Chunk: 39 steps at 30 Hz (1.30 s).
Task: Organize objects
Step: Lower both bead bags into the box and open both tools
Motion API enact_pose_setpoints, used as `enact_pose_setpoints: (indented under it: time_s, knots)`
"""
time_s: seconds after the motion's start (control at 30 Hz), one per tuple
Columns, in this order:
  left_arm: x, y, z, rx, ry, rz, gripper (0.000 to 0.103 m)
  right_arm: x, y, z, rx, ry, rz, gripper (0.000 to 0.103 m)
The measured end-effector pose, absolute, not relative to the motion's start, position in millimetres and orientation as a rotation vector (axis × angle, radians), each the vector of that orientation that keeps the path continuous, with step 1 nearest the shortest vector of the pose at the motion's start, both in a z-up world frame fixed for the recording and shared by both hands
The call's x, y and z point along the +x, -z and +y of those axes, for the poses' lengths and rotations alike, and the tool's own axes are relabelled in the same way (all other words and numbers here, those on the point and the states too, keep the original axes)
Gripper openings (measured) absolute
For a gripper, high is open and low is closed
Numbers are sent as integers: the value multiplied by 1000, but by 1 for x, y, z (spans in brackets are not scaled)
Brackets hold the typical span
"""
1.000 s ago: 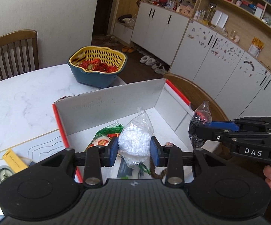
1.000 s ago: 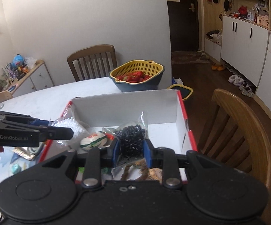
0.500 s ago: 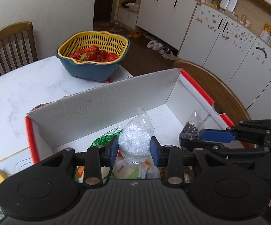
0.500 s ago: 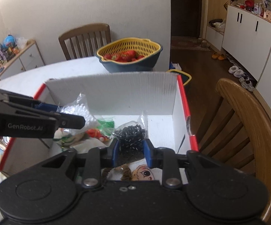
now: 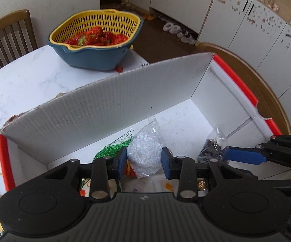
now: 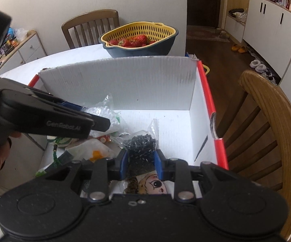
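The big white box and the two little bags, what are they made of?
The box looks like corrugated plastic or cardboard: fine ridges line its matte white wall, with red edging. Both bags look like thin clear plastic, shiny and crinkly. The white-bead bag holds small white pieces, the dark-bead bag small black ones, maybe plastic.

The left hand-held gripper (image 6: 97, 124) reads "GenRobot.AI" on its side.
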<state>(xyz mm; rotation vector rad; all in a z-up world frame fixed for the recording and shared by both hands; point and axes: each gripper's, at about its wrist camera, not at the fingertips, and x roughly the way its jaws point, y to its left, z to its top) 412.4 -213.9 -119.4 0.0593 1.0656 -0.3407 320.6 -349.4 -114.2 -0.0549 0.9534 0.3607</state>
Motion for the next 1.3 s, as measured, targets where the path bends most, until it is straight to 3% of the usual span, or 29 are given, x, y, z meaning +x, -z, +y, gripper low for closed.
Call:
enact_pose_setpoints:
  time_s: [0.33,0.43,0.5,0.53,1.3]
  knots:
    - [419,124,-216,73,346,1097,37,322,120,-351,-40,-356,974,29]
    - [416,122,-214,72,341,1085,47,320,118,-353,-27,-359,973,31]
    - [413,119,-212,68,339,1067,59,318,116,-354,-20,-362,970,31]
    - [411,117,-210,64,342,1058,60,316,115,-355,-16,-365,968,31]
    - [334,44,-164,-18,365,845,60,270,64,-347,24,-388,846,47]
